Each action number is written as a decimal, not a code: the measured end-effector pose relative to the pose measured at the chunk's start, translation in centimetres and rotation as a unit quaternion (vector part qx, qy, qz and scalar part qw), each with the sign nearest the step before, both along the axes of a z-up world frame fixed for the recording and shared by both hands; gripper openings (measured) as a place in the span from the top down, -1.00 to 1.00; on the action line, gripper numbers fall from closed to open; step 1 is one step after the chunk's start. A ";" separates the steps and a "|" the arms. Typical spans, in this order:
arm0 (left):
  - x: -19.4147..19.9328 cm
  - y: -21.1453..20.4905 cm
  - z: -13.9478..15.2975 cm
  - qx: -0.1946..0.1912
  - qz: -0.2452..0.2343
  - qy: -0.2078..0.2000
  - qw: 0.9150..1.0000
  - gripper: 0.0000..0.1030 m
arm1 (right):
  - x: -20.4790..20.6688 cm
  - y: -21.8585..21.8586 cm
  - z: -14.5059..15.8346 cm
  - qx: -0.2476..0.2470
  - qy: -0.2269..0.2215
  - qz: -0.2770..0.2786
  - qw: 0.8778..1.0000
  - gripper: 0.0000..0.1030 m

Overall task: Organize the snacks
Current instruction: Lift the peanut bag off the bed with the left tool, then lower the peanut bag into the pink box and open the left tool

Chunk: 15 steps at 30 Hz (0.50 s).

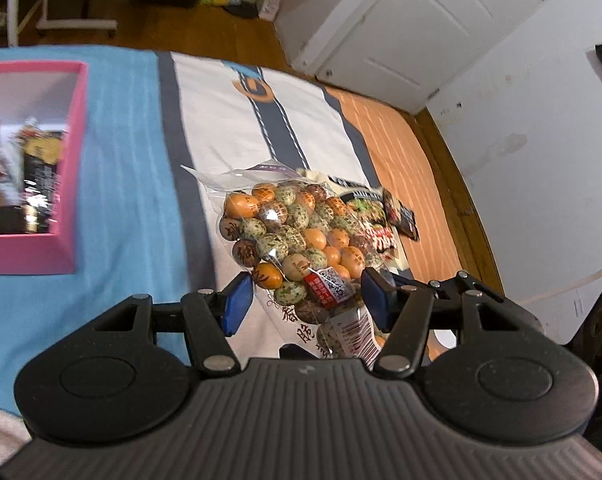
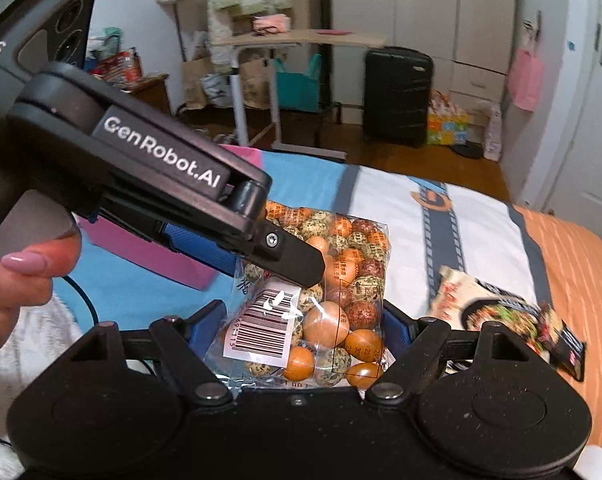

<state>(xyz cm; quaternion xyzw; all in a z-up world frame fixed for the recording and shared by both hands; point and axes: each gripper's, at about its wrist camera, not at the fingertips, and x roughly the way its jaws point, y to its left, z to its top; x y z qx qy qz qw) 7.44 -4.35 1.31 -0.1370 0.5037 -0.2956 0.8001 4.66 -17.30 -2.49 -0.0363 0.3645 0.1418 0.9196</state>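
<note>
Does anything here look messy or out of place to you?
Yes. A dark snack packet lies loose and crooked on the bedspread, outside the pink box where other snacks already sit. The clear bag of speckled eggs is also still out, between both grippers. Nothing looks spilled or torn.

A bed (image 1: 401, 128) under a blue, white and orange cover carries a pink box (image 1: 67, 184) and dark snack packets (image 2: 513, 316) near its orange edge.
</note>
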 end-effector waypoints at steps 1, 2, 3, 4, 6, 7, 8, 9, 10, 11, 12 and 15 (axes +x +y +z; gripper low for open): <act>-0.2 1.0 0.4 -0.003 0.008 -0.007 1.000 -0.12 | 0.0 0.6 0.3 -0.001 -0.007 0.008 1.000 -0.63; -0.4 2.0 0.7 -0.007 0.016 -0.013 1.000 -0.12 | 0.0 1.1 0.6 -0.001 -0.015 0.018 1.000 -0.64; -0.4 3.0 1.0 -0.009 0.024 -0.018 0.999 -0.12 | 0.1 2.0 0.8 0.000 -0.023 0.028 0.999 -0.64; -0.4 4.0 1.4 -0.011 0.034 -0.024 0.999 -0.12 | 0.3 2.8 1.0 0.001 -0.030 0.039 0.999 -0.64; -0.5 5.9 1.9 -0.008 0.055 -0.040 0.998 -0.12 | 1.1 4.4 1.3 0.002 -0.046 0.059 0.997 -0.64; -0.4 6.8 2.1 -0.004 0.065 -0.050 0.997 -0.12 | 1.7 5.2 1.3 0.003 -0.052 0.068 0.996 -0.64; -0.1 7.7 2.3 -0.002 0.075 -0.055 0.996 -0.12 | 2.3 6.1 1.3 0.002 -0.056 0.076 0.996 -0.64; 0.2 8.6 2.4 -0.001 0.084 -0.055 0.995 -0.13 | 3.0 7.2 1.4 -0.003 -0.058 0.085 0.995 -0.64; 0.7 9.7 2.4 -0.002 0.097 -0.052 0.994 -0.14 | 3.6 8.0 1.5 -0.007 -0.060 0.094 0.994 -0.64; 1.1 10.8 2.4 -0.003 0.108 -0.051 0.993 -0.14 | 4.3 9.0 1.6 -0.009 -0.061 0.104 0.993 -0.64; 1.6 11.8 2.4 -0.004 0.117 -0.053 0.992 -0.14 | 5.1 9.7 1.6 -0.006 -0.062 0.113 0.992 -0.64; 2.9 14.7 2.2 -0.004 0.147 -0.061 0.987 -0.14 | 7.0 12.0 1.3 0.002 -0.075 0.141 0.987 -0.64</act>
